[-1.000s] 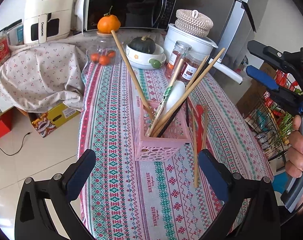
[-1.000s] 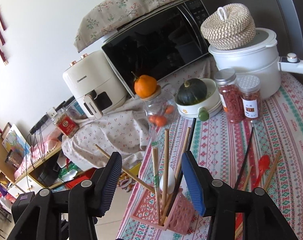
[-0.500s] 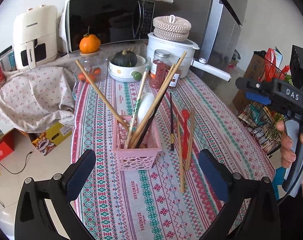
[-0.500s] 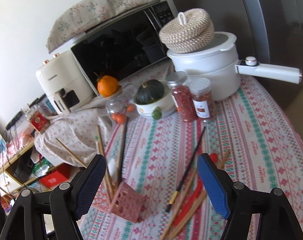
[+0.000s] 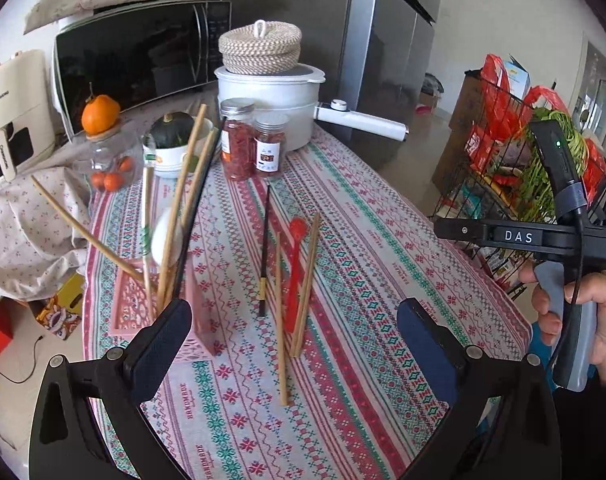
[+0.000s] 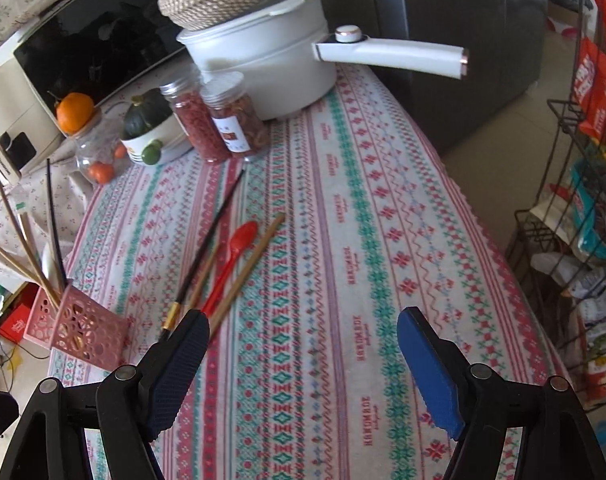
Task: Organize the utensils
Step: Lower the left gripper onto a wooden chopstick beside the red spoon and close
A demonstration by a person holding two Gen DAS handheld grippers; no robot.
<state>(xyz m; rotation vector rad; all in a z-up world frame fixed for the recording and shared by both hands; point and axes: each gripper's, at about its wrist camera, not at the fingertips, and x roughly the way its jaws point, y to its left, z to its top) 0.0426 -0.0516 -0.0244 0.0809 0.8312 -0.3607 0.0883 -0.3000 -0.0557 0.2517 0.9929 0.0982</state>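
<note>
Nearest, the left hand-held gripper (image 5: 295, 344) spread wide, nothing between the pads. Right hand-held gripper (image 6: 303, 354) likewise wide and empty over bare tabletop (image 6: 383, 240). Just beyond, loose on the cloth: two wooden chopsticks (image 5: 279, 320), a red spoon (image 5: 293, 276), one black chopstick (image 5: 264, 248), lying side by side, nearly touching. Probably light, stiff, thin and apt to roll; best pinched mid-shaft, one at a time. To the left, the pink holder (image 5: 131, 308) already bristling with chopsticks and a white spoon (image 5: 165, 236). Holder's front corner masked by the left finger; contents at its bottom impossible to make out. Farther back, jars (image 5: 249, 146) and a white pot (image 5: 271, 108).
</note>
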